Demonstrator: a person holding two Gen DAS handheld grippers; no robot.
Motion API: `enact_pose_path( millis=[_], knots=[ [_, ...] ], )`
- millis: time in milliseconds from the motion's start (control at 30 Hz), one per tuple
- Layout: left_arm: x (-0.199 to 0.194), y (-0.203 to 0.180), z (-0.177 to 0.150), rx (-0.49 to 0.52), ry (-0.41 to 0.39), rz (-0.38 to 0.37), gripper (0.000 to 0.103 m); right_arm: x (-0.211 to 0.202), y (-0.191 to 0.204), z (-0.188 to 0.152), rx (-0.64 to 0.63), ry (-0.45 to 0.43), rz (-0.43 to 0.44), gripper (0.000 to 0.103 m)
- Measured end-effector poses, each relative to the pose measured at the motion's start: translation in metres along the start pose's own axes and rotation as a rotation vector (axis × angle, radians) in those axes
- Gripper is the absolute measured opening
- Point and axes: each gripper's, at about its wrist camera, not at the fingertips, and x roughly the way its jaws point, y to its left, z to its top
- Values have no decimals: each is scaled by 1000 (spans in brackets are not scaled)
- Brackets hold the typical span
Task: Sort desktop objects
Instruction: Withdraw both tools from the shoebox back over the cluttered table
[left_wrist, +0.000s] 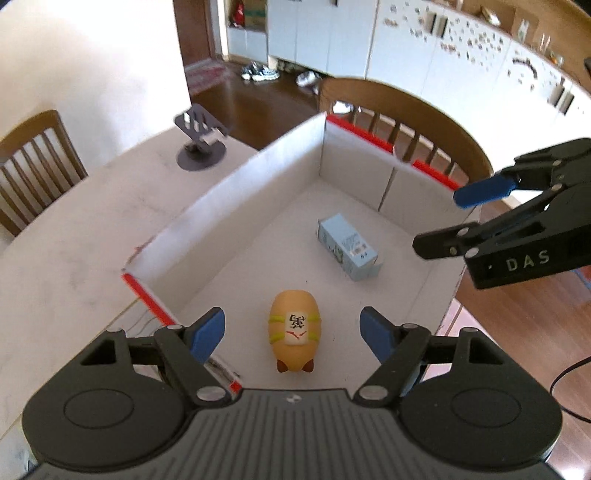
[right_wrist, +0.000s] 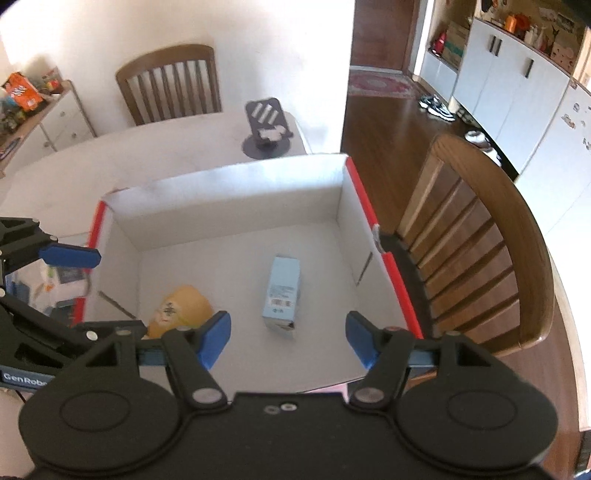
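Two items sitting in the box, both hand-held grippers hanging empty

Two things are lying on the floor of the white cardboard box (left_wrist: 236, 177) w/ red edge trim: an orange toy (left_wrist: 294, 330), lower centre of the left wrist view, and a pale blue carton (left_wrist: 347, 246), just right of centre. They are lying apart, neither touching a wall — prob. dropped in as sorted pieces, so the box looks to be acting as the collecting bin.

Left hand-held gripper (left_wrist: 291, 330) is hovering over the toy, jaws spread, blue pads clear of it on both sides. Right hand-held gripper (right_wrist: 288, 334) is likewise spread above the carton, nothing pinched.

Toy is looking smooth, rounded, barrel-shaped, glossy plastic or vinyl, w/ a white label, yellow bands and small brown feet. Carton is a crisp rectangular paperboard pack, lying on its side, barcode facing up. Box walls are matte, stiff card. Surface (left_wrist: 74, 229) under it is pale, faintly mottled; a dark metal stand (left_wrist: 201, 138) is standing at upper left.
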Motion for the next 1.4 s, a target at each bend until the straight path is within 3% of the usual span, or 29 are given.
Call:
enact_pose_path(
  millis=[267, 800, 1400],
  knots=[
    [-43, 4, -17, -36, -95, 11, 80, -23, 22, -5, -20, -39, 41, 68],
    [-101, 26, -69, -44, -205, -22, 80, -66, 83, -32, 6, -108, 63, 68],
    [-139, 96, -148, -152, -226, -12, 84, -72, 176, -69, 1, -149, 103, 70]
  ],
)
